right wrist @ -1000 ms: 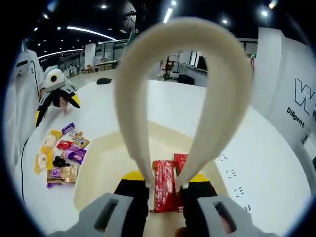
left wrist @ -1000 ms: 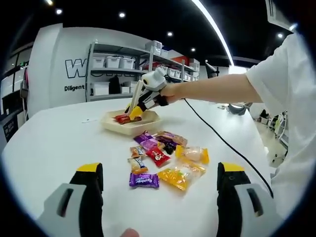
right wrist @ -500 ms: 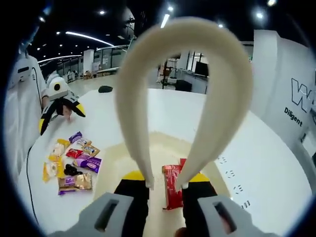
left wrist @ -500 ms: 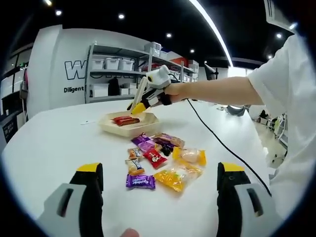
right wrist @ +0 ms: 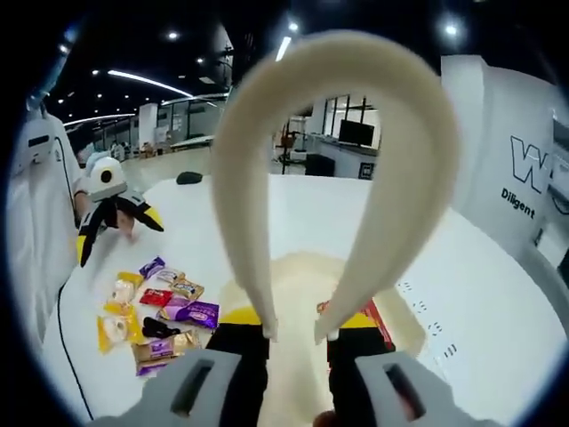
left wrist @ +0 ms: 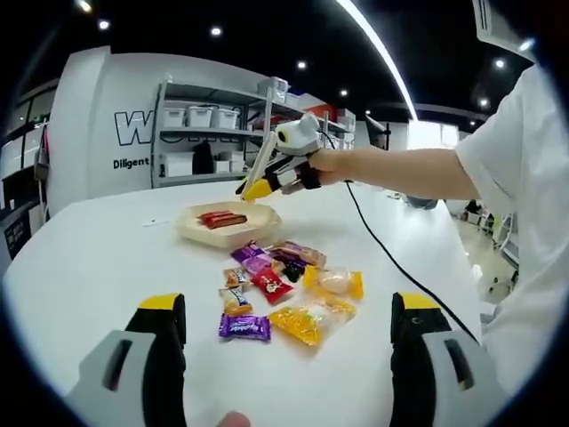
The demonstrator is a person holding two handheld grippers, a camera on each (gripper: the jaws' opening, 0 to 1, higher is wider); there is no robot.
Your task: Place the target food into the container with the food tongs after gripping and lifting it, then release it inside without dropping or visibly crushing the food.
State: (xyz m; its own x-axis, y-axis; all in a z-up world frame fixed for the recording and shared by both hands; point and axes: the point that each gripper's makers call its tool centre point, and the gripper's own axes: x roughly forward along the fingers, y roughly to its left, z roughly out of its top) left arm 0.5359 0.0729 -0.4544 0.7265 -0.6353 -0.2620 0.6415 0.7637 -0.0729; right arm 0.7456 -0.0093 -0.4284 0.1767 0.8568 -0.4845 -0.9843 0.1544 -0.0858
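White table under both views. Right gripper carrying cream food tongs, arms looping up across the right gripper view; tong tips parted, nothing between them, poised above the beige tray. Gripper jaws pressing the tong arms from outside, pinching the tongs. In the left gripper view, the same gripper held by a person's hand, raised over the tray at the far side of the table.

2 red snack bars lying flat inside the tray, side by side; one red bar partly visible behind the right tong arm in the right gripper view.

Loose pile of wrapped snacks on the table just in front of the tray: purple, red, yellow and orange packets, also seen at.

Left gripper low over the near table edge, jaws spread wide apart, gripping nothing. Shelving with white bins against the back wall.
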